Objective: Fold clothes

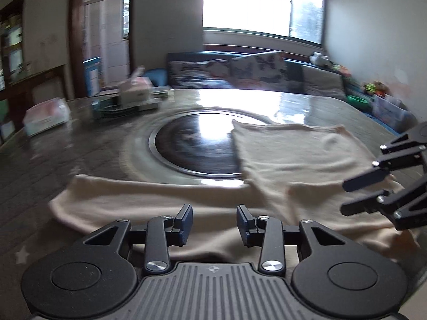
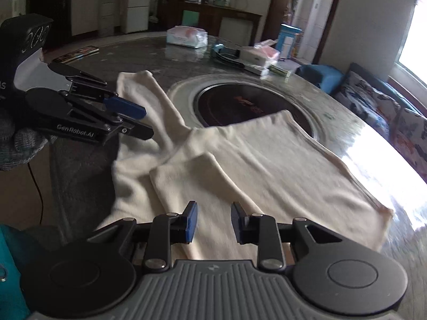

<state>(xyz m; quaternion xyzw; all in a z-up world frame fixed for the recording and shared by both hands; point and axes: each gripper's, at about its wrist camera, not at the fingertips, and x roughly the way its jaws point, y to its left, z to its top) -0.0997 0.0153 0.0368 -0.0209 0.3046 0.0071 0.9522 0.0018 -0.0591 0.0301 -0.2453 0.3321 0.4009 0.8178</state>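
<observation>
both tongs wide and empty over the cream garment [image 2: 240, 160], long sleeve [image 2: 149, 98] stretching away beneath the left gripper [image 2: 145, 121], right gripper [image 2: 214, 221] farther off.

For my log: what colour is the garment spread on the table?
Plain cream, no pattern; the garment shows best in the right wrist view.

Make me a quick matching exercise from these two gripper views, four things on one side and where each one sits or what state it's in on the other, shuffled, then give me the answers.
Things:
1. cream garment
2. round black cooktop
3. tissue pack
4. left gripper

Descriptions:
A. set into the middle of the table
B. open, holding nothing
C. at the table's far edge
D. spread out, one sleeve folded over the body

Pairs: 1-D, 2-A, 3-C, 4-B
</observation>
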